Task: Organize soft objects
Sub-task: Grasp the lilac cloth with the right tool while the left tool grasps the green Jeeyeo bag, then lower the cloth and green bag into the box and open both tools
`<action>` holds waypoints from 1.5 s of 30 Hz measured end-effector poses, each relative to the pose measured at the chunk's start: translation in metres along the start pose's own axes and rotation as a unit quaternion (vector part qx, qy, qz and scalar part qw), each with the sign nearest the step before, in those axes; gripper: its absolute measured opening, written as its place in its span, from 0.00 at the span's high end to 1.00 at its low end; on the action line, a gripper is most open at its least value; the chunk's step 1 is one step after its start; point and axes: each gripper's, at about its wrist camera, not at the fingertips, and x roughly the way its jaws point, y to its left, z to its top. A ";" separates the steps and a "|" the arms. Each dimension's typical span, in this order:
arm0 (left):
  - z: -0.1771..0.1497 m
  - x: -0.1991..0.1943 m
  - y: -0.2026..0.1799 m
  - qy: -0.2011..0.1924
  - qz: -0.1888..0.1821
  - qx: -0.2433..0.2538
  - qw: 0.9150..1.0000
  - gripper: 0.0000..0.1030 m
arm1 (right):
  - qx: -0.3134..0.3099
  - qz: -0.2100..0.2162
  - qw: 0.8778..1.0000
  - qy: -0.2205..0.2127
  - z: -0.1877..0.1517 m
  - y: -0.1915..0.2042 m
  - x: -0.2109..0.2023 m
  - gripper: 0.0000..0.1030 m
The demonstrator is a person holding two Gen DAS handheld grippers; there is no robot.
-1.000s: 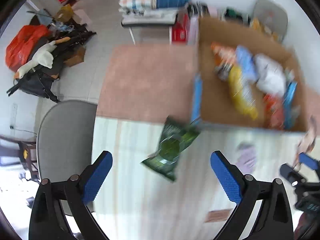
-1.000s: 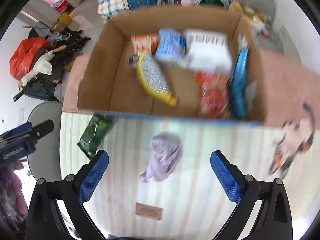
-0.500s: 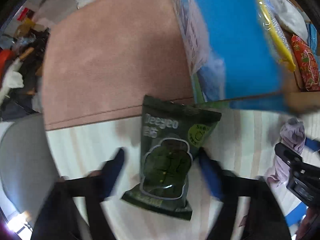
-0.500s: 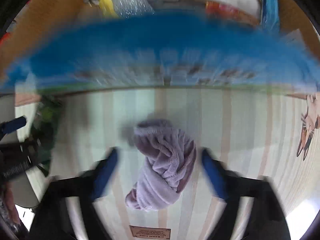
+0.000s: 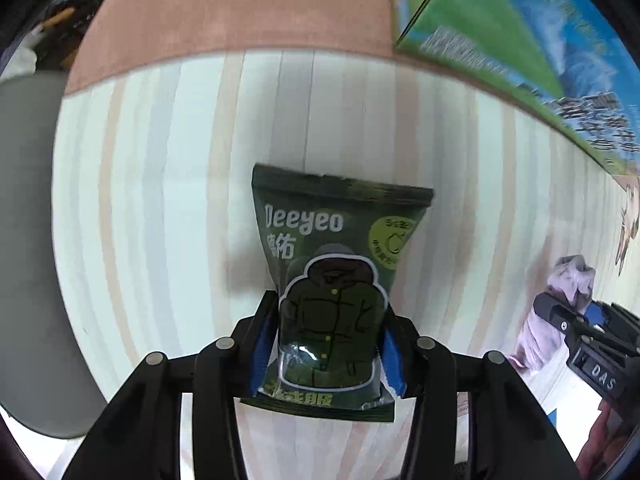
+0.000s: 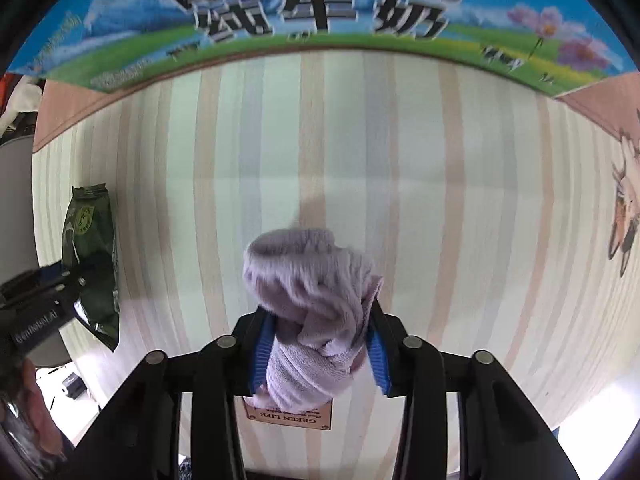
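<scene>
The green packet (image 5: 332, 300) is caught low in the middle of the left wrist view, its lower half pinched between the blue pads (image 5: 262, 344) of the left gripper (image 5: 326, 354), whose jaws are closing onto its sides. A dark coat is drawn on its glossy front, white lettering above, and it lies flat on the striped tablecloth (image 5: 160, 184). In the right wrist view the lilac towel (image 6: 316, 312) is bunched at lower centre, squeezed between the pads (image 6: 264, 352) of the right gripper (image 6: 320, 354), those jaws closing too. It is fluffy, twisted and crumpled. The printed side of a cardboard box (image 6: 304, 12) is seen across the top, the packet at far left.
</scene>
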 end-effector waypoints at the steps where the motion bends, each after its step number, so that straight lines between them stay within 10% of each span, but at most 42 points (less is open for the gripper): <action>1: 0.001 0.001 0.000 0.000 0.002 -0.001 1.000 0.56 | 0.003 0.000 1.000 0.003 -0.003 0.000 0.003 0.50; 12: -0.004 -0.012 -0.016 -0.019 0.024 -0.008 0.999 0.66 | 0.004 0.010 1.000 -0.009 -0.007 -0.015 0.006 0.64; 25: -0.034 -0.179 -0.082 -0.133 -0.071 0.009 0.989 0.67 | -0.039 0.117 0.987 -0.103 -0.040 -0.043 -0.135 0.67; 35: 0.091 -0.243 -0.126 -0.141 -0.087 0.019 0.986 0.67 | -0.058 0.105 0.972 -0.200 0.048 -0.072 -0.262 0.67; 45: 0.177 -0.154 -0.124 -0.015 -0.053 -0.020 0.998 0.67 | -0.091 0.055 0.982 -0.157 0.172 -0.042 -0.212 0.67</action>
